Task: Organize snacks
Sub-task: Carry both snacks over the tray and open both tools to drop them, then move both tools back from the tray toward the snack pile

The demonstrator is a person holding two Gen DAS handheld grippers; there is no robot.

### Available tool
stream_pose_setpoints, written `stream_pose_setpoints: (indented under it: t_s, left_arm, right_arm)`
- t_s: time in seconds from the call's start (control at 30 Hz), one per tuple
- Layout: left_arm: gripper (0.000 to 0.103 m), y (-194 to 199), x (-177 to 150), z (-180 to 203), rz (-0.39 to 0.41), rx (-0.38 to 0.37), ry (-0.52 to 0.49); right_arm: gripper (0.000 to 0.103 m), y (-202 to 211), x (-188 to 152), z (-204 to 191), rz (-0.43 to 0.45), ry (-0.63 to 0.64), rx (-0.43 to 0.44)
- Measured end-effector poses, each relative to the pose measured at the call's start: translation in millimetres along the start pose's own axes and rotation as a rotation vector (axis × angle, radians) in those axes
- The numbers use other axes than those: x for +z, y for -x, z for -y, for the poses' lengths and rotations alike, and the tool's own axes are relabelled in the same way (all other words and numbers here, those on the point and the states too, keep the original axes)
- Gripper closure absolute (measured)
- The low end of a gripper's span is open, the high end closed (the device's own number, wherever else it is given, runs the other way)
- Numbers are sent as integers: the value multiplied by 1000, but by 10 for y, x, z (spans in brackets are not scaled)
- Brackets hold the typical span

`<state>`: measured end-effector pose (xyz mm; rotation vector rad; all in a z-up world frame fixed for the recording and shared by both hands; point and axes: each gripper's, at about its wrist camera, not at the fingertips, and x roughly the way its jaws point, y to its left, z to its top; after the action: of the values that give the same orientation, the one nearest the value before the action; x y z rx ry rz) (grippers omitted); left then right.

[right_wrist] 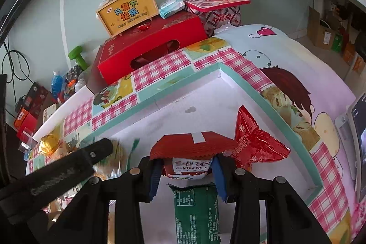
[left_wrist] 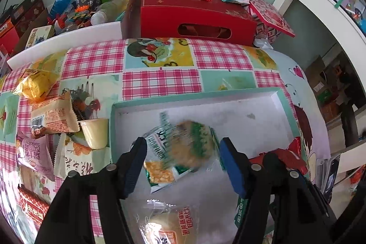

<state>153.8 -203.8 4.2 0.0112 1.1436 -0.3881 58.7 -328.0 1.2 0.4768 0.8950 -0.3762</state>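
Red-topped biscuit packet (right_wrist: 186,158) is clamped between the jaws of the right gripper (right_wrist: 186,172), held by its lower body just under the crimped red seal; it hangs over the floor of the teal-rimmed tray (right_wrist: 242,81). Judged light, soft film wrapper over brittle contents: a grip across the flat body is preferred, squeezed gently, since film is slippery and biscuits can crack. Directly below the right gripper a green packet (right_wrist: 196,209) lies flat in the tray. Just right of the jaws a red crinkled packet (right_wrist: 254,143) lies against the tray's right wall.

Left gripper (left_wrist: 183,166) is seen with jaws spread wide, nothing clamped. Between and just beyond its fingers a green-white cracker packet (left_wrist: 183,148) is blurred, apparently loose over the tray floor; whether it is touching the floor cannot be told. Judged very light and floppy, with a fragile round cake inside; best taken across the middle, not by the thin seal.

Below the left gripper a clear-wrapped bun packet (left_wrist: 164,223) lies in the tray, soft and crushable by look. To the left of the left gripper, outside the tray, unsorted snacks are piled on the checked tablecloth (left_wrist: 160,81): yellow bag (left_wrist: 34,84), orange packet (left_wrist: 53,114), pudding cup (left_wrist: 95,132), purple packet (left_wrist: 34,152). Far ahead of both grippers a red gift box (left_wrist: 194,15) stands.
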Motion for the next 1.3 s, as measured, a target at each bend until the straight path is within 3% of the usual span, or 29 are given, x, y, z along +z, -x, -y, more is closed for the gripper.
stream_pose_setpoints:
  t_s: [0.27,0.33,0.4,0.57,0.67,0.77,1.3]
  left_arm:
    - [35,29,-46,-113,-10,36,26]
    - [25,48,-57,-160,-5,60,40]
    - [17,73,-66,-220,4,81,57]
    - [16,122,-76,-341,17,114,83]
    - [4,113,-96,-393,22,153,94]
    - [2,89,-119,-447,23,181,98]
    - [2,134,-183,-580,1,196,102]
  right_arm:
    - [57,12,2,-22,-6,6,10]
    - [38,30,10,-32,-3,9,14]
    - [31,67,19,-37,14,6,13]
    - [21,88,34,-45,17,11,25]
    - [15,86,34,-80,17,33,17]
    - [0,86,32,-106,20,48,13]
    - [0,135,37,-144,12,85,-32]
